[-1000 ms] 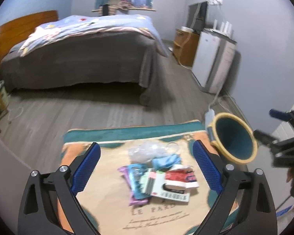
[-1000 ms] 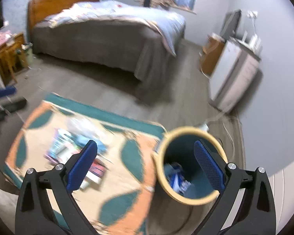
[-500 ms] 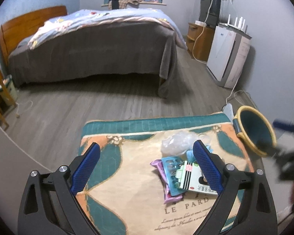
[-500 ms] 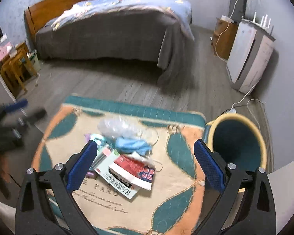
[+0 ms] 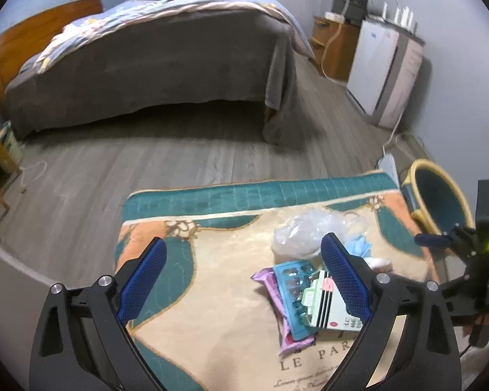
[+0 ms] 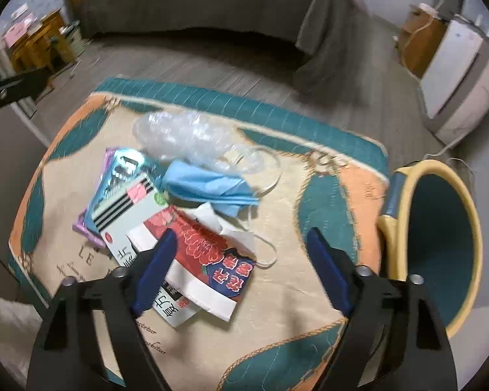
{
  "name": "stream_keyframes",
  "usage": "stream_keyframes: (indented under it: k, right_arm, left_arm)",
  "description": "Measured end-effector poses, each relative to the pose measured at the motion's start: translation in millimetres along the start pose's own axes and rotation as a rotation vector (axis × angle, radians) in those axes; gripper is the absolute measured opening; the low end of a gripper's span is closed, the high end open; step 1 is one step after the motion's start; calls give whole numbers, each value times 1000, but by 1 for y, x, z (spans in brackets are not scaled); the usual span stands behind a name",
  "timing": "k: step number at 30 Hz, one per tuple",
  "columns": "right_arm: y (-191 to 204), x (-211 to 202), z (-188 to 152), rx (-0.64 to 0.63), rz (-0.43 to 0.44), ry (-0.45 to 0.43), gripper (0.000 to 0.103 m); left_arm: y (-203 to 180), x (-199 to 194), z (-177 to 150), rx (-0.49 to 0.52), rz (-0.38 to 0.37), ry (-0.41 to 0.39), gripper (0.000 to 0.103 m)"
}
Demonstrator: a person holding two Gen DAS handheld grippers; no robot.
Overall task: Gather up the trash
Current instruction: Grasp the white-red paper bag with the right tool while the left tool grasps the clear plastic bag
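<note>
A pile of trash lies on a patterned rug (image 6: 309,296): a clear plastic bag (image 6: 182,133), a blue face mask (image 6: 205,185), a red and white packet (image 6: 199,254), a striped card packet (image 6: 124,208) and a teal blister pack (image 5: 291,290) over a purple wrapper (image 5: 274,288). A yellow-rimmed teal bin (image 6: 440,247) stands at the rug's right edge. My right gripper (image 6: 241,273) is open and empty, low over the red packet. My left gripper (image 5: 244,280) is open and empty, above the rug to the left of the pile. The right gripper also shows in the left wrist view (image 5: 440,239).
A bed (image 5: 153,58) with a grey cover stands beyond the rug on a wood floor. A white appliance (image 5: 388,71) and a wooden cabinet (image 5: 332,49) line the right wall, with a cord (image 5: 394,137) on the floor. Wooden furniture (image 6: 39,45) stands at the left.
My right gripper has dropped closer to the pile, which now fills its view. My left gripper has shifted left, so the pile sits further right in its view.
</note>
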State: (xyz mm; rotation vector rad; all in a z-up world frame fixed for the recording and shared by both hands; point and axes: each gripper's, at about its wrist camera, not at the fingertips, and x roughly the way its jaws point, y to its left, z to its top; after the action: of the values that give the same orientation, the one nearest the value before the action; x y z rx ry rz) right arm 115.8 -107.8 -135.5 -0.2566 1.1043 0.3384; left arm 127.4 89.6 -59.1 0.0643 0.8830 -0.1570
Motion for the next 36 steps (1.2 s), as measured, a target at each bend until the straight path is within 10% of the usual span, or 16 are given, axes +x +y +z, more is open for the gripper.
stream_keyframes:
  k: [15,25,30,36]
  right_arm:
    - [2,26,10,-115,129,24,57]
    - [1,27,13,-155,205,52,41]
    - [7,26,8,-204,165,69,15]
    - [5,9,3,-186,144,45,10]
  left_arm:
    - [-45,94,10,102,-59,163,90]
    - [-65,129,-6,201,-90,303,51]
    - [-66,118,-6,212,-104,279,27]
    - [-70,92,0,219,-127,203,19]
